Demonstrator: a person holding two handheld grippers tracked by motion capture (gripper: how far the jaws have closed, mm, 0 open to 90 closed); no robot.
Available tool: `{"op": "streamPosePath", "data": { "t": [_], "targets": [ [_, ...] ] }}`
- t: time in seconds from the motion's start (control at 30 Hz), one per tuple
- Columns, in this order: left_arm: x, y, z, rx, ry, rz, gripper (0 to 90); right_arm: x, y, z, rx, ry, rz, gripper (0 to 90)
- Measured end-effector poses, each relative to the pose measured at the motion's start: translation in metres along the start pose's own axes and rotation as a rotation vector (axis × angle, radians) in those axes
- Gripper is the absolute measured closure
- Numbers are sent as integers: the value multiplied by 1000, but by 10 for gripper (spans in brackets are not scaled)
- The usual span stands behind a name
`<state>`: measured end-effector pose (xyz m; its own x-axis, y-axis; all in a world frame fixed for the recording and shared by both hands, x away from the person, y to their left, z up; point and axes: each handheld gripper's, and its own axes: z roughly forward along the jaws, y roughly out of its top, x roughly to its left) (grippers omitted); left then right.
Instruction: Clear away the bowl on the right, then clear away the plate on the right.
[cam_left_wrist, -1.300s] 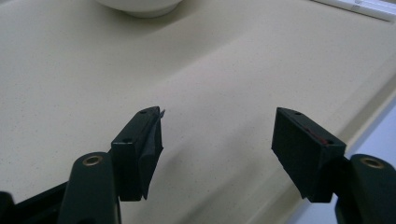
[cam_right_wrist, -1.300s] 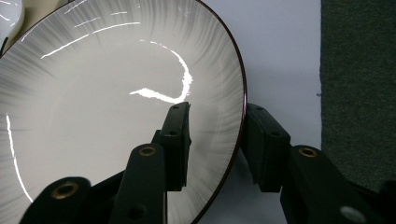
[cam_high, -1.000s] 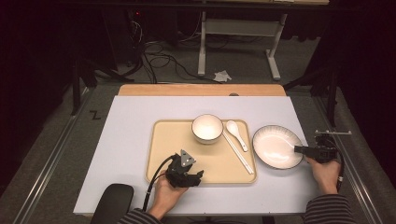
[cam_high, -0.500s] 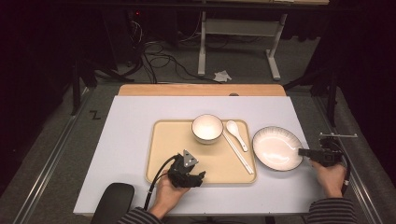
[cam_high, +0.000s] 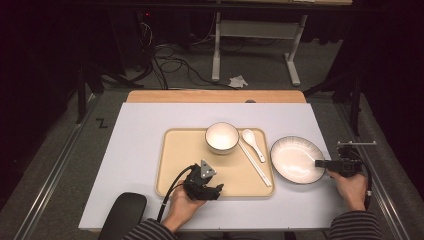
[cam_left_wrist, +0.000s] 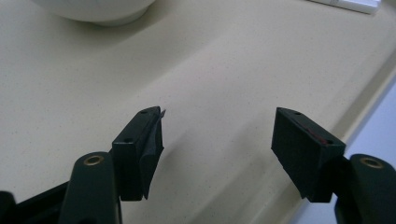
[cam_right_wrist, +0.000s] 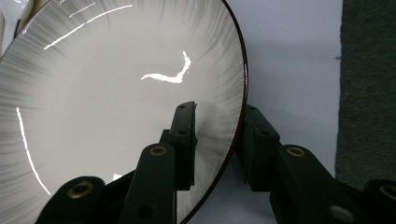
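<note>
1. White rectangular counter carries a beige rectangular plastic tray at its middle; the tray's long sides run along the counter's near and far edges.
2. Round white ceramic plate with a grey streaked rim and dark edge lies flat on the counter, just beside the tray's right edge, toward the counter's right edge.
3. Right claw sits at the plate's right rim. In the right gripper view its jaws stand one on either side of the rim: one jaw over the inner face, the other outside the dark edge. The gap is narrow and close on the plate; cannot tell if the pads actually press it.
4. Left claw rests low over the tray's near edge, right of that edge's middle. In the left gripper view its jaws are spread wide, nothing between them, bare tray surface under them.
5. Small round white ceramic bowl with a dark rim stands on the tray at its far edge, right of centre.
6. White ceramic soup spoon lies on the tray near its far right corner, just right of the bowl.
7. Pair of white chopsticks lies diagonally on the tray from beside the bowl toward the near right corner.
</note>
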<state>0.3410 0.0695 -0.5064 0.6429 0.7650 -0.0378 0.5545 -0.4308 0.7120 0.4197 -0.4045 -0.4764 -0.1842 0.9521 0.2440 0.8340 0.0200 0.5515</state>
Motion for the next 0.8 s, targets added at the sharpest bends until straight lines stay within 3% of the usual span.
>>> {"op": "streamPosePath", "data": {
  "t": [0.23, 0.4, 0.57, 0.7, 0.8],
  "targets": [
    [-2, 3, 4, 6, -10, 18, 339, 2, -3, -1, 2, -7, -26, 739],
    [-2, 5, 7, 7, -27, 24, 339, 2, 2, 10, 36, 5, -32, 795],
    [-3, 5, 6, 1, -30, 29, 340, -6, 6, 17, 52, 77, 27, 829],
    [-4, 5, 6, 6, -24, 33, 341, -7, 7, 19, 50, 90, 38, 853],
    [-5, 5, 7, 5, -23, 33, 340, -14, 8, 17, 44, 126, 78, 869]
  ]
}}
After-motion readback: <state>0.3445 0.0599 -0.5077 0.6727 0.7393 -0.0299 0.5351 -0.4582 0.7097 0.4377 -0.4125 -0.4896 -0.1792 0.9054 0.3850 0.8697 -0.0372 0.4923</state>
